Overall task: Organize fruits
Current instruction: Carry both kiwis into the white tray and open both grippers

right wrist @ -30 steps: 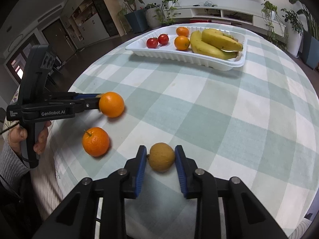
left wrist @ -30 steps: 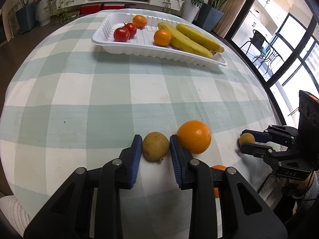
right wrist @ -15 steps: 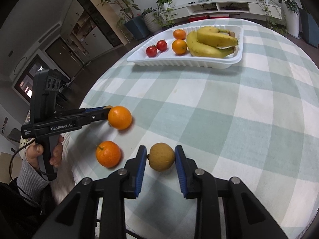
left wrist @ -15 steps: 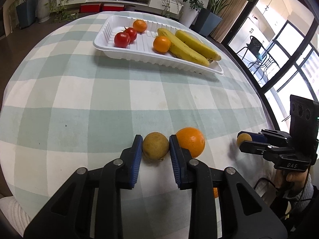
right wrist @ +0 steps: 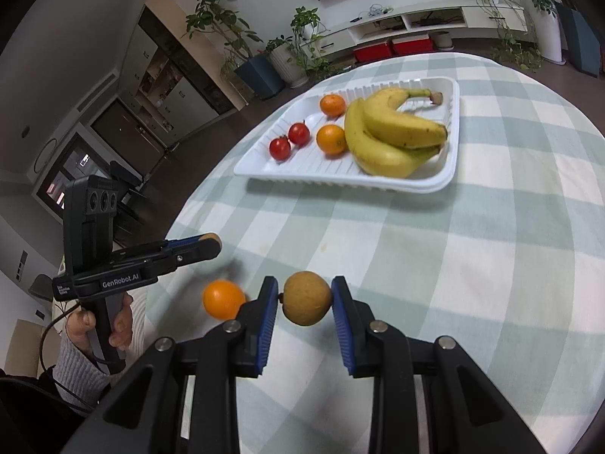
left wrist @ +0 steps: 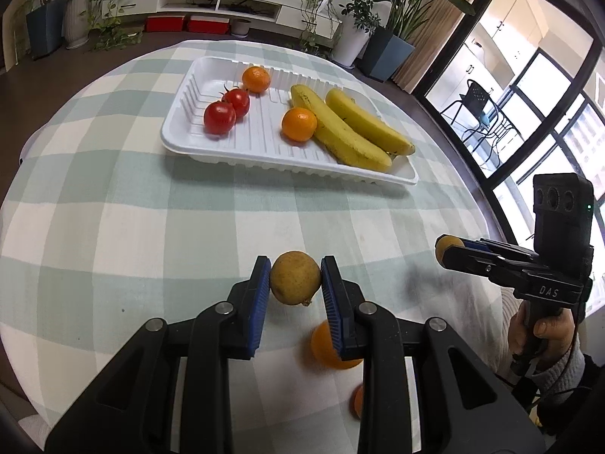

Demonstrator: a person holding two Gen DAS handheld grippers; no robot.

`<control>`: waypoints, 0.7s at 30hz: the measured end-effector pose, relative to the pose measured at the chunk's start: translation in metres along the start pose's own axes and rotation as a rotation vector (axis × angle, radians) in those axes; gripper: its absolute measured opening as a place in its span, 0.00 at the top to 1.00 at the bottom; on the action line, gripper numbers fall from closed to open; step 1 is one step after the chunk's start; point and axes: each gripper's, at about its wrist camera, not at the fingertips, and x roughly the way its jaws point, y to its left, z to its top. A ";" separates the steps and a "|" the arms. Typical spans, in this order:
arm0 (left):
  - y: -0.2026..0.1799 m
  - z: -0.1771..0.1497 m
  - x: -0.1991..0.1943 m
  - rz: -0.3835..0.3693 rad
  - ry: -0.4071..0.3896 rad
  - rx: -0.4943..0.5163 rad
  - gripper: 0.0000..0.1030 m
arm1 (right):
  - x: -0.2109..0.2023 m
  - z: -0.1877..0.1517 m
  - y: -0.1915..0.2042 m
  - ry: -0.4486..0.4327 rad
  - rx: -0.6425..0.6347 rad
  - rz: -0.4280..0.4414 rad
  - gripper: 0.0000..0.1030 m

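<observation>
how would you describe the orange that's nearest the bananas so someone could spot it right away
Find the white tray at the far side of the checked table. Two bananas lie along one side of it, and the orange you want sits right against the nearer banana. The other orange in the tray lies apart at the back rim, and the two tomatoes are red.

A round worktop under a pale green and white checked cloth (left wrist: 124, 227) fills the foreground. Beyond it a low white media shelf (left wrist: 227, 0) holds two red storage boxes (left wrist: 187, 23). Potted green plants (left wrist: 393, 11) stand along the wall, and a black metal chair (left wrist: 478, 104) stands outside dark-framed glass doors.
</observation>
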 end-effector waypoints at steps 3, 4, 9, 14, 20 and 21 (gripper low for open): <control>-0.001 0.014 0.003 0.002 -0.009 0.008 0.75 | 0.001 0.015 -0.001 -0.019 -0.004 -0.002 0.69; -0.001 0.020 0.004 -0.001 -0.013 0.008 0.75 | 0.002 0.019 -0.001 -0.025 -0.005 -0.002 0.69; -0.002 0.047 0.011 -0.005 -0.026 0.021 0.75 | 0.010 0.044 -0.004 -0.043 -0.004 0.010 0.69; 0.000 0.068 0.024 -0.005 -0.028 0.024 0.75 | 0.024 0.065 -0.004 -0.043 -0.009 0.021 0.69; 0.006 0.091 0.038 -0.002 -0.027 0.021 0.75 | 0.043 0.082 -0.004 -0.036 -0.024 0.019 0.69; 0.008 0.094 0.040 0.000 -0.028 0.019 0.75 | 0.046 0.085 -0.004 -0.034 -0.025 0.019 0.69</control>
